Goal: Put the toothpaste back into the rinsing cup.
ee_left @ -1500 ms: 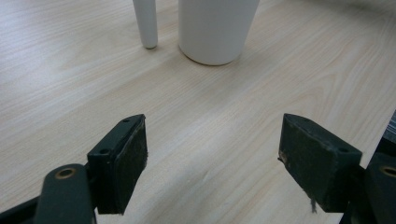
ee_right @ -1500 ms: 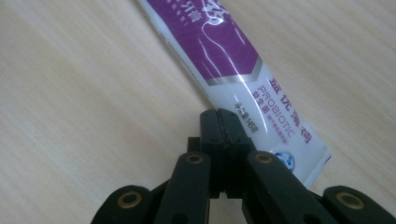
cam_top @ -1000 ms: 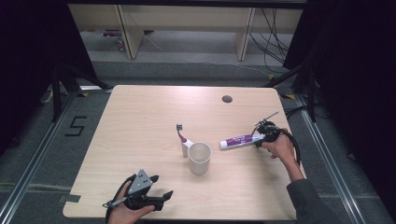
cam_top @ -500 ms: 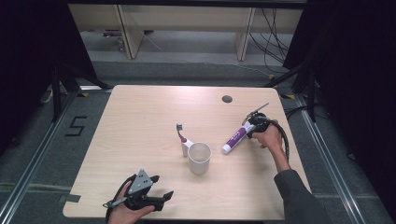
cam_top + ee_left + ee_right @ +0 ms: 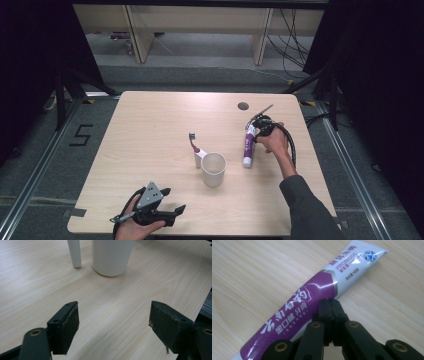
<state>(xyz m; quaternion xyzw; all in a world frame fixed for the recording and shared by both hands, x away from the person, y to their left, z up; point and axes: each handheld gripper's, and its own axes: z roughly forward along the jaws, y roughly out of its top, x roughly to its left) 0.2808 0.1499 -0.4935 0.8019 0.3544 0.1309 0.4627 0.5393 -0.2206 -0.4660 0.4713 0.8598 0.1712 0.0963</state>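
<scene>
Right gripper, right of centre in the high view: jaws pinched fully together, pads meeting with no gap in the right gripper view. The toothpaste tube sits against the jaw tips; whether they pinch its edge I can't tell. In the high view the tube runs nearly straight up-down in the frame, purple end near the gripper, white end lower, toward the cup. In the right gripper view the tube crosses diagonally from lower left to upper right, flat crimped end at upper right, lying on the table.

Left gripper, bottom left of the high view, near the table's front edge — jaws spread wide, nothing between them, bare wood in the gap in the left gripper view.

Cup is white, upright, centre of the table, just left of the tube, apart from it. Toothbrush sits just upper left of the cup, bristle head up and tilted — handle end down beside the cup. In the left gripper view the cup is top centre, the toothbrush handle just left of it.
</scene>
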